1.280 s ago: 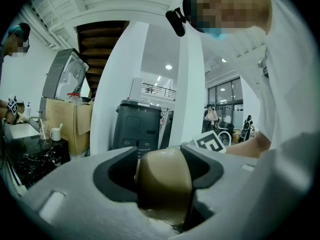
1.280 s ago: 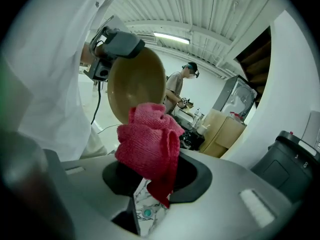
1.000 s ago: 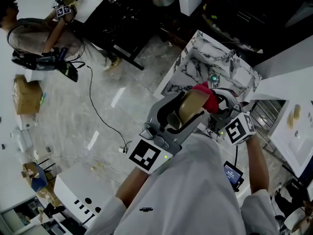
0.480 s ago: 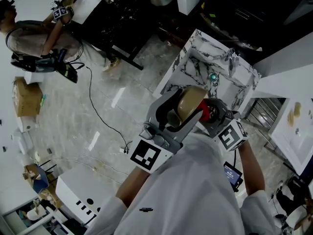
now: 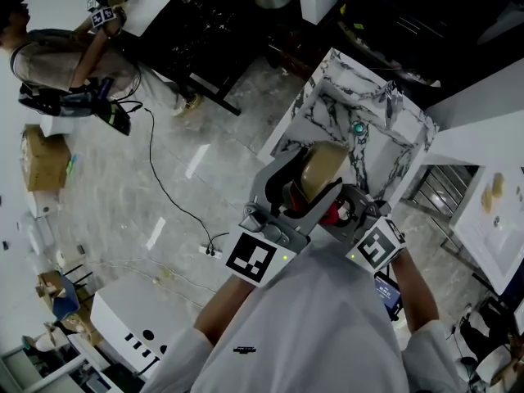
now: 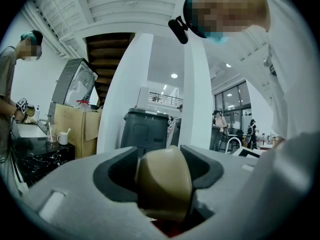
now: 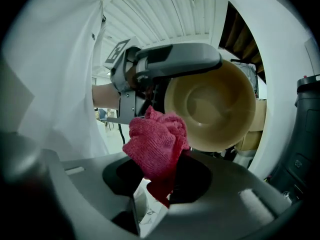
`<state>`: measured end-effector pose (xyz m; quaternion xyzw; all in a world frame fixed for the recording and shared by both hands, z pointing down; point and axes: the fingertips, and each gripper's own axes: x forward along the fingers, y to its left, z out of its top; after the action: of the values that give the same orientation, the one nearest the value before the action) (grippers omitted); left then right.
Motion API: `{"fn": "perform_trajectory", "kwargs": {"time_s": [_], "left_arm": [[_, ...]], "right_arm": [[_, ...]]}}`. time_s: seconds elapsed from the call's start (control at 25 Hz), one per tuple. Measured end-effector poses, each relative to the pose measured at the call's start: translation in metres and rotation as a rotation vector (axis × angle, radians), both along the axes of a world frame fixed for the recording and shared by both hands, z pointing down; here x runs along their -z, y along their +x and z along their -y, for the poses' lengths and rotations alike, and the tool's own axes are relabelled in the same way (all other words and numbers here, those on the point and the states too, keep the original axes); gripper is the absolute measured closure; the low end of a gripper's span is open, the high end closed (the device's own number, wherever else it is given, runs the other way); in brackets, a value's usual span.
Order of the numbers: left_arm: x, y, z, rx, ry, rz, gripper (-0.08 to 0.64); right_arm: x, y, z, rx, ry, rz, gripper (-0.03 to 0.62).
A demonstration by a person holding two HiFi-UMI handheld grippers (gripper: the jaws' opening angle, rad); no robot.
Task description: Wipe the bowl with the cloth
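A tan bowl is held up in the air by its rim, my left gripper shut on it. In the left gripper view the bowl fills the gap between the jaws, edge-on. In the right gripper view the bowl faces the camera, its hollow inside showing. My right gripper is shut on a bunched red cloth, which reaches the bowl's lower left rim. In the head view only a bit of the cloth shows below the bowl.
Beyond the grippers stands a white marble-patterned counter with a sink. Another person works at a dark table at the upper left. A black cable trails over the pale floor. A grey bin stands ahead in the left gripper view.
My right gripper has drawn back toward me and downward with the cloth. The cloth went from the bowl's far side to under its near rim. The left gripper holds almost still.
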<state>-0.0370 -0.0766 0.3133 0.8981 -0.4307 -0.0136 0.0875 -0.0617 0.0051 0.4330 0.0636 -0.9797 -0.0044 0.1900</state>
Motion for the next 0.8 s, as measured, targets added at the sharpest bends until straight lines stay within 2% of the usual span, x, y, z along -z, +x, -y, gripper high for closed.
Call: {"fn": "perform_trajectory", "kwargs": {"time_s": [0.24, 0.4, 0.52, 0.68, 0.8], "left_arm": [[-0.011, -0.012, -0.001, 0.036, -0.016, 0.044, 0.288], [-0.016, -0.028, -0.002, 0.077, -0.029, 0.046, 0.288], [-0.018, -0.036, -0.003, 0.095, -0.032, 0.044, 0.288], [-0.019, -0.040, -0.004, 0.103, -0.033, 0.040, 0.288], [-0.020, -0.041, -0.005, 0.107, -0.032, 0.033, 0.288]], "right_arm": [[0.009, 0.004, -0.017, 0.034, 0.005, 0.013, 0.465], [0.014, 0.012, -0.020, 0.026, 0.000, 0.017, 0.465], [0.017, 0.021, -0.016, 0.000, 0.001, 0.012, 0.465], [0.020, 0.036, -0.004, -0.031, 0.032, -0.046, 0.465], [0.031, 0.048, 0.012, -0.101, 0.035, -0.029, 0.465]]}}
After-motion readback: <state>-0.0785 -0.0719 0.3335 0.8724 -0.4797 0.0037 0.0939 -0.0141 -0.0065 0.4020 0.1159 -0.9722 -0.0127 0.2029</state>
